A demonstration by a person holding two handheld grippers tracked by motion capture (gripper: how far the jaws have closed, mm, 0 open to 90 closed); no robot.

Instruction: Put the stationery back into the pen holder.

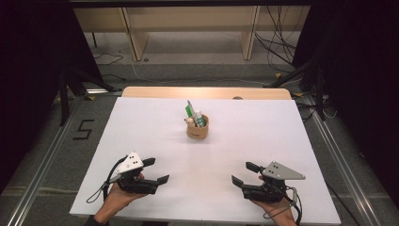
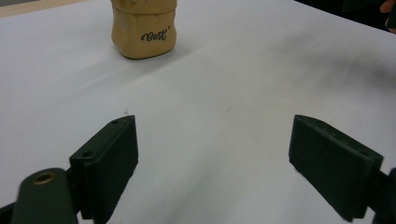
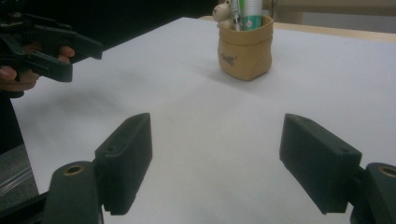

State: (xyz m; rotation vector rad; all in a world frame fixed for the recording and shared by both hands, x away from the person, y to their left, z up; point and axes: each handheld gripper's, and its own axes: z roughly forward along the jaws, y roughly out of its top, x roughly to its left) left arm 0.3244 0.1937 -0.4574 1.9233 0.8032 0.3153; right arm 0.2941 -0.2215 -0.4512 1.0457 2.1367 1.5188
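Observation:
A small tan pouch-like holder [image 1: 197, 128] stands upright near the middle of the white table top, with a green-and-white tube [image 1: 199, 118], a green pen and a little cream figure [image 1: 189, 121] sticking out of it. The left gripper view shows that holder [image 2: 143, 29] ahead with dark script on its side; in the right gripper view the holder [image 3: 245, 48] stands far ahead. My left gripper [image 1: 156, 170] hovers open near the front left, nothing between its jaws. My right gripper [image 1: 244, 173] is open at the front right, likewise holding nothing. The left gripper [image 3: 86, 58] also appears at the left edge of the right gripper view.
The white board [image 1: 141, 132] lies on a wooden table whose far edge [image 1: 207, 92] shows beyond it. Dark stands and cables sit on the floor at both sides, and a wooden shelf unit [image 1: 188, 28] stands at the back. A "5" mark [image 1: 83, 129] is on the floor at left.

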